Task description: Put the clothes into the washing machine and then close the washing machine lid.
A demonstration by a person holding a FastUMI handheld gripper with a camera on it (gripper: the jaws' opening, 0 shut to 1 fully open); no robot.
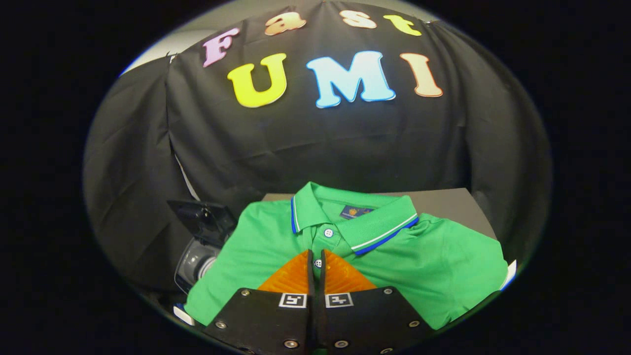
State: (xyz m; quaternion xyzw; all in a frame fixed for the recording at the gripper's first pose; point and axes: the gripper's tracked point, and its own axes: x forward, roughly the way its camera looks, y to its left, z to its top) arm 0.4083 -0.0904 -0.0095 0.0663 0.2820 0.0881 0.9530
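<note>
Claw seen from behind along its two fingers, brought together with only a thin slit between the tips. Poised over the button placket of a green shirt; whether any cloth is pinched in the slit cannot be told. One white button just ahead of the tips, a second button partly hidden in the slit itself. Collar just beyond the fingers, folded open, trimmed with blue and white stripes, a dark label inside its neck. Shirt spread flat, front upward, reaching out to both sides of the claw and lying on a grey table, a bare corner of which appears beyond the fingers and to their right. Washing machine to the left of the fingers, beside the shirt's sleeve: grey rounded body, with dark lid raised and tilted open above it. Black cloth wall hanging well beyond everything.
</note>
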